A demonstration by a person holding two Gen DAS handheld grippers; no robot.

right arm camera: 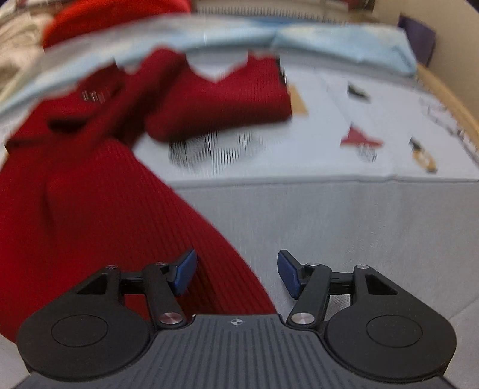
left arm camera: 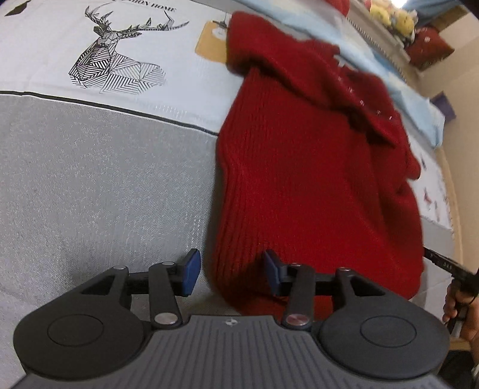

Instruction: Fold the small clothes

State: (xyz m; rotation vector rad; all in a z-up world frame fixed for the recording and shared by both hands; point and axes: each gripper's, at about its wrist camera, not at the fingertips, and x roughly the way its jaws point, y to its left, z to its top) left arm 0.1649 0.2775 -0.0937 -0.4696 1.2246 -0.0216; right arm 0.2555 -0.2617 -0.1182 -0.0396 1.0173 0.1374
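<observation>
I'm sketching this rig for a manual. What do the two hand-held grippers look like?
Both match. The left hand-held gripper and right hand-held gripper have blue pads on black linkage fingers, silver pivot pins, two round black housings, and a ribbed grey body with a small crosshair mark.

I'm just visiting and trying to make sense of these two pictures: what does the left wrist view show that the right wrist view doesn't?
Only the left wrist view shows the geometric deer print on the bedspread, the yellow plush toys on a far shelf, and the person's hand at the right edge holding a black tool.

Only the right wrist view shows the sweater's V-neck and a small red print on the cover.

Both show the red knitted sweater lying on the grey and white bedspread, a pale blue blanket behind it, and an open hand-held gripper, left and right.
</observation>
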